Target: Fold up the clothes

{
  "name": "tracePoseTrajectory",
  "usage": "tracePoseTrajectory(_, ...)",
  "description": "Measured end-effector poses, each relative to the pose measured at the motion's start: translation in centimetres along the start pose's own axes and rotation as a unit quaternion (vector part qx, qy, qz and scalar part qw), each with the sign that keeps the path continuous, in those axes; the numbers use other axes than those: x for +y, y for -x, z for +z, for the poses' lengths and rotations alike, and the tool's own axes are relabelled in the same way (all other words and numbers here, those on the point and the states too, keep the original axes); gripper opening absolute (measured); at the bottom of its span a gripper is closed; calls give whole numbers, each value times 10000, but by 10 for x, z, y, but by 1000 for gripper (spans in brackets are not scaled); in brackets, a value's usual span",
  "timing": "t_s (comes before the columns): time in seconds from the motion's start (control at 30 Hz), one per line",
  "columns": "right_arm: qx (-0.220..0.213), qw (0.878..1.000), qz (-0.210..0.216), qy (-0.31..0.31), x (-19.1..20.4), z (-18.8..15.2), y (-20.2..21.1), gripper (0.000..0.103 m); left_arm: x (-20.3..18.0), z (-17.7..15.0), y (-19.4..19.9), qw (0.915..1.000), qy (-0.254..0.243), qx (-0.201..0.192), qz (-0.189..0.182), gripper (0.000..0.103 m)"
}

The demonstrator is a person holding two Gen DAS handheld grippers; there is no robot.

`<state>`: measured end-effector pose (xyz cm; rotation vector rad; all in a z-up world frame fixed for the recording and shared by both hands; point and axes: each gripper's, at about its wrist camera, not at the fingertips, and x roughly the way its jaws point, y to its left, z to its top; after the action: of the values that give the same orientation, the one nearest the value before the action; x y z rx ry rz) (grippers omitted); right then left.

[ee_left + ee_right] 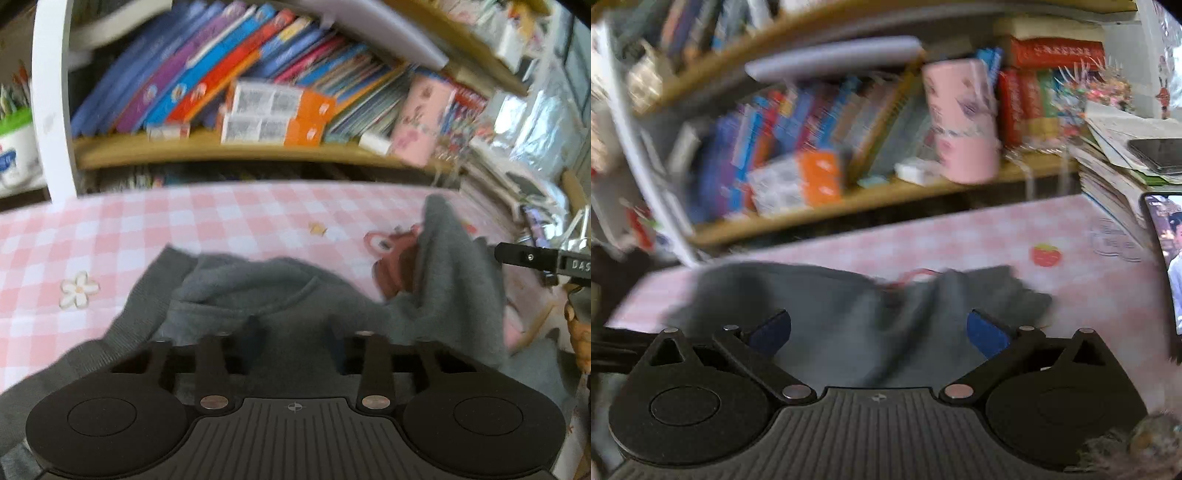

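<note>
Grey sweatshirt (280, 295) pinched in my narrowed left gripper (295, 332); right gripper (879, 328) gapes empty above it; bunched cloth may slip.

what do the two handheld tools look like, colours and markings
Both are matte black. The left tool has round side discs, a ribbed centre plate with a small crosshair mark and copper-coloured pivot pins. The right tool is alike, with blue pads on its fingers.

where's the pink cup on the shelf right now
In the right wrist view the pink cup stands on the wooden shelf behind the table, upper centre-right, between the leaning books and the red books; in the left wrist view it sits far right.
</note>
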<state>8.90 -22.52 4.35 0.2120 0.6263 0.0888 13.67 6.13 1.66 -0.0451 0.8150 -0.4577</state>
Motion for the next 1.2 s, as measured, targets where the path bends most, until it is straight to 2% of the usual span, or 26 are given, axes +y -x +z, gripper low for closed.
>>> tracePoseTrajectory(0.03,85,9999,-37,43,-3,-3,-6,100,5,1,-7,9999,87,85,24,22)
tracePoseTrajectory(0.1,228,9996,-82,141,-6,-7,-14,100,18,5,-13,9992,405,52,30,19)
tracePoseTrajectory(0.17,314,9991,-132,235,-6,-11,-18,100,30,9,-14,9970,698,-68,322,18)
tracePoseTrajectory(0.2,355,9989,-167,270,-6,-13,-20,100,37,11,-14,9947,819,-158,600,18)
tracePoseTrajectory(0.27,414,9984,-200,343,-5,-14,-23,100,56,13,-12,9847,1193,-382,1215,18)
tracePoseTrajectory(0.37,452,9978,-194,455,-4,-14,-26,100,91,7,-2,9603,1786,-748,2009,20)
tracePoseTrajectory(0.43,455,9973,-200,532,-2,-14,-27,100,112,-1,5,9478,2013,-994,2266,22)
tracePoseTrajectory(0.5,491,9973,-111,536,-1,-15,-29,100,129,-7,12,9435,2187,-1197,2185,23)
tracePoseTrajectory(0.6,469,9978,-41,474,-2,-15,-29,100,135,-9,14,9449,1991,-1215,2295,23)
tracePoseTrajectory(0.7,353,9991,-7,244,-9,-13,-26,100,135,-6,17,9419,2005,-1155,2436,25)
tracePoseTrajectory(0.83,182,9997,98,139,-13,-10,-20,80,131,-23,47,9388,2142,-1345,2338,30)
tracePoseTrajectory(0.97,185,9994,183,231,-9,-9,-19,64,109,-53,84,9460,2011,-1482,2064,30)
tracePoseTrajectory(1.1,92,9990,272,337,-4,-9,-11,64,78,-85,117,9515,1766,-1538,1996,30)
tracePoseTrajectory(1.2,-23,9980,375,501,2,-11,-1,64,60,-102,135,9488,1610,-1663,2149,30)
